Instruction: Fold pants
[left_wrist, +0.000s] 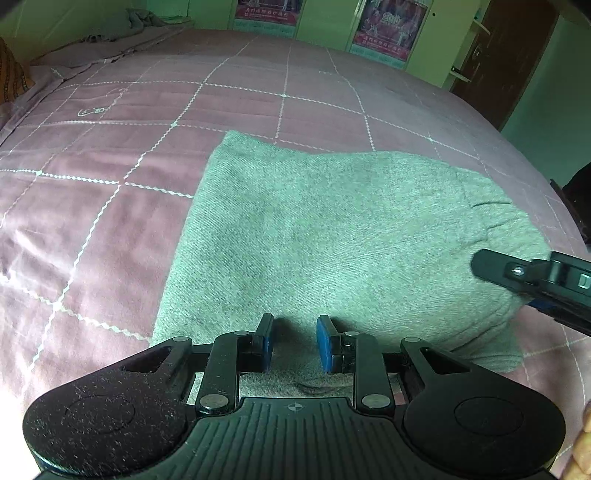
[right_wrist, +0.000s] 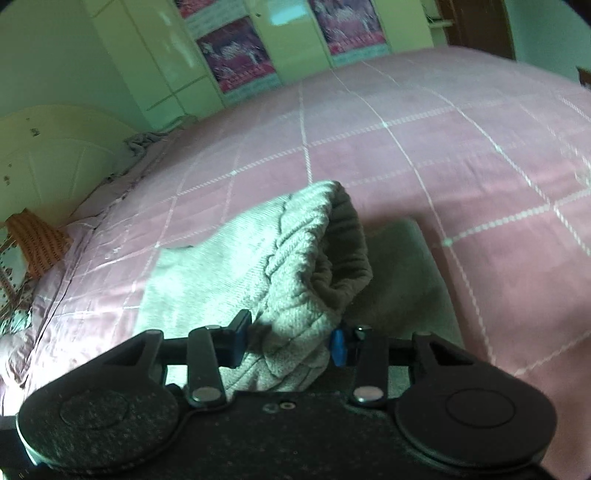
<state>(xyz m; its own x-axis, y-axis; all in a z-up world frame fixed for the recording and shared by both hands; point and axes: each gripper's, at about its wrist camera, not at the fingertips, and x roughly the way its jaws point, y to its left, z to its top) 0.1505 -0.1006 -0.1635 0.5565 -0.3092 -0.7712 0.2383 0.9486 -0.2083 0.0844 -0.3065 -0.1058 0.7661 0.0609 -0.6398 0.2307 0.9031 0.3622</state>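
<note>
- Pants: grey knit, soft and limp, light; folded flat on the bed, centre of the left view.
- Right gripper: clamped on a bunched edge, lower centre.
- Left gripper: pads slightly apart over the near edge, gripping nothing.
- Grip thick edges; single layers likely sag.

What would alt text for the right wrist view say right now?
The right gripper pinches a bunched fold of the grey knit pants, lifting it off the rest of the garment, which lies flat on a pink checked bedspread. Behind the bed stand pale wardrobe doors with posters.
</note>
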